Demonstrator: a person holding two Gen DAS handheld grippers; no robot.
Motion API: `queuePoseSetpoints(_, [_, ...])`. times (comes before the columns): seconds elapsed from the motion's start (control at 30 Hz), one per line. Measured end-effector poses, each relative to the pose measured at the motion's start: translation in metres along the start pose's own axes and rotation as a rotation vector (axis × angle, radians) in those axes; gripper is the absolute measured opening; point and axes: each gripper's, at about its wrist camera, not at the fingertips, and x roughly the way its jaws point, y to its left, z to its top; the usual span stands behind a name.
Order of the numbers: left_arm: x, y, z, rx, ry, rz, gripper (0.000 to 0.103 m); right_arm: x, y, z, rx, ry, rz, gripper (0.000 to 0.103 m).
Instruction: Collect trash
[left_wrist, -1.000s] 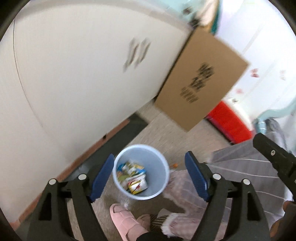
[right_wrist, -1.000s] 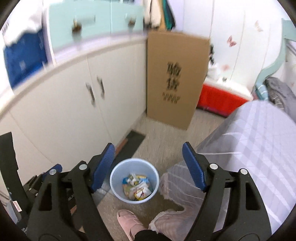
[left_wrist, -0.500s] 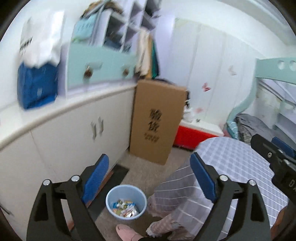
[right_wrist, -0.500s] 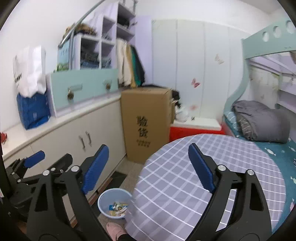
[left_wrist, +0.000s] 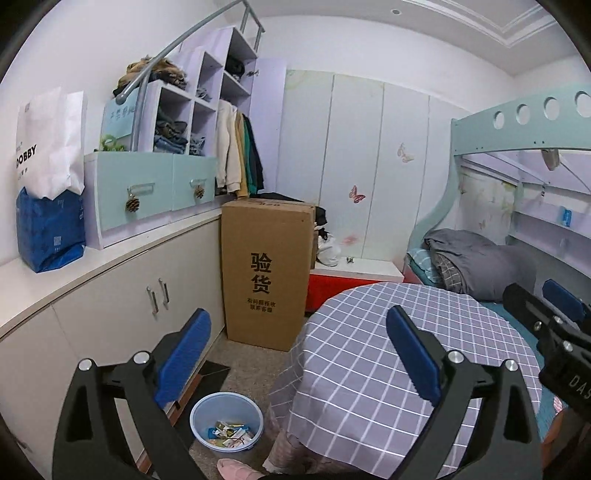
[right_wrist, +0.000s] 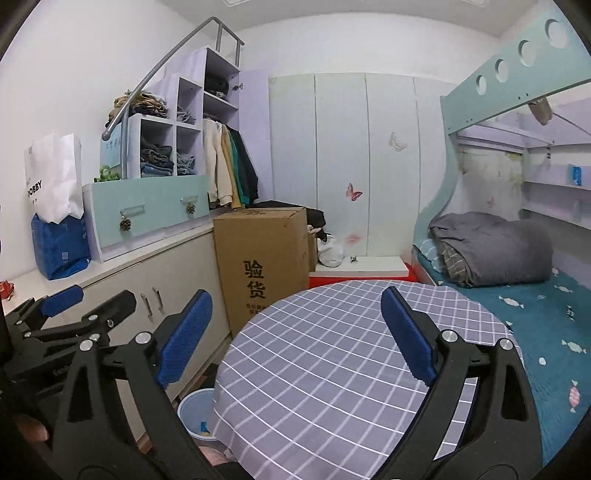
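Observation:
A light blue bin (left_wrist: 226, 421) stands on the floor by the cabinet, with several colourful wrappers (left_wrist: 231, 434) inside. The right wrist view shows the bin (right_wrist: 192, 411) half hidden behind the table's cloth. My left gripper (left_wrist: 298, 354) hangs high above the bin and the table edge; its jaws are opening with nothing between them. My right gripper (right_wrist: 295, 336) hovers over the round table (right_wrist: 325, 354), jaws also opening and empty. Each gripper shows in the other's view: the right gripper (left_wrist: 535, 297) at the right edge, the left gripper (right_wrist: 103, 297) at the left.
The table's grey checked cloth (left_wrist: 369, 332) drapes to the floor. A tall cardboard box (left_wrist: 266, 273) stands against the white cabinet (left_wrist: 110, 306). Behind it is a red chest (left_wrist: 332, 291); a bunk bed (right_wrist: 535, 314) fills the right. A person's pink slipper (left_wrist: 236, 469) is beside the bin.
Both grippers rose from just above the bin and tilted up to face the room. The bin shrank to the lower edge, the table top came into view, and both sets of jaws spread wider.

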Motion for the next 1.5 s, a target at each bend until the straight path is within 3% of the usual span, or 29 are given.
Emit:
queuePoseSetpoints(0.47, [-0.003, -0.036, -0.006, 0.092, -0.012, 0.017, 0.095, -0.003, -0.019, -0.022, 0.035, 0.033, 0.021, 0.091])
queuePoseSetpoints(1.5, [0.011, -0.042, -0.015, 0.115, 0.01, 0.018, 0.095, 0.01, -0.022, -0.033, 0.06, 0.078, 0.043, 0.091])
